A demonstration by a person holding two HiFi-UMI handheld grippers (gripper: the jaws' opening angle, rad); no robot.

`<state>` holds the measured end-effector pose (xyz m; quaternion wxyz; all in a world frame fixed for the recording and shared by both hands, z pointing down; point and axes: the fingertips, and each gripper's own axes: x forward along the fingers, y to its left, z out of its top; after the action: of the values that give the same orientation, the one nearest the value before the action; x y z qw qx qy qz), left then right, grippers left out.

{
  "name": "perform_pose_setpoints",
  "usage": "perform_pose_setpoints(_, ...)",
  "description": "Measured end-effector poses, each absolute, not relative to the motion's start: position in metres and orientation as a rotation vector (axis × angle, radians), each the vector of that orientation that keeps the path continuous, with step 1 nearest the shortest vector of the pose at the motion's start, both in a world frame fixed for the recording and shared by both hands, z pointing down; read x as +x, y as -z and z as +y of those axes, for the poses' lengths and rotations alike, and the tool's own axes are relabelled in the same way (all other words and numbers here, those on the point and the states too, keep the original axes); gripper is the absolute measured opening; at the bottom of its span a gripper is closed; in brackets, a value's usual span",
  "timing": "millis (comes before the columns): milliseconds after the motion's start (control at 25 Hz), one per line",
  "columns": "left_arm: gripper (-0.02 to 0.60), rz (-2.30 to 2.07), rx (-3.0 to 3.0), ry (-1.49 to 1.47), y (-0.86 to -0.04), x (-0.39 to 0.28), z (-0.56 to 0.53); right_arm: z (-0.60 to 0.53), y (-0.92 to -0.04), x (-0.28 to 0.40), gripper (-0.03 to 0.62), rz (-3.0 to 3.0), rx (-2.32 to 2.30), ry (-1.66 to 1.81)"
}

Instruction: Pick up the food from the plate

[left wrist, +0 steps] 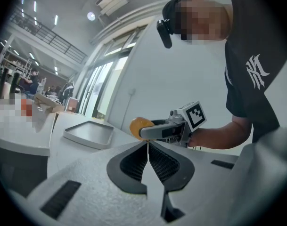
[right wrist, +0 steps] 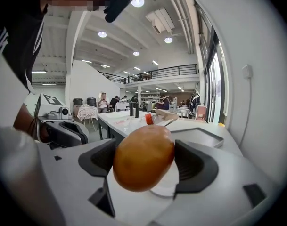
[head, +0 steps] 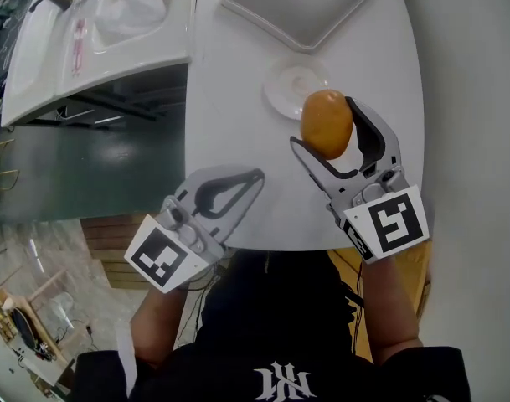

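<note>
- Food [head: 326,117], an orange-brown oval lump, sits between the jaws of the right gripper [head: 325,129], pinched on both sides, with its rounded bulk bulging past them above and below.
- The left gripper view shows it held up off the white table [head: 229,99]. In the head view it is over the near rim of the small white plate [head: 278,97].
- A grey tray [head: 301,7] lies beyond the plate, apart from it.
- The left gripper [head: 256,177] hangs over the table's near edge, well apart from the food, its jaws pressed together tip to tip.
</note>
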<state>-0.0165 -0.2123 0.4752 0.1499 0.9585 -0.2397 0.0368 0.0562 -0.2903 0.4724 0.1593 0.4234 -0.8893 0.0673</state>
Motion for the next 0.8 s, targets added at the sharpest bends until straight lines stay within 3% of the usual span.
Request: perform_pose_setpoints(800, 0.012, -0.603, 2.946, 0.138, -0.355, -0.045, -0.035, -0.062, -0.322, 0.047, 0.382, -2.659, 1.348, 0.166)
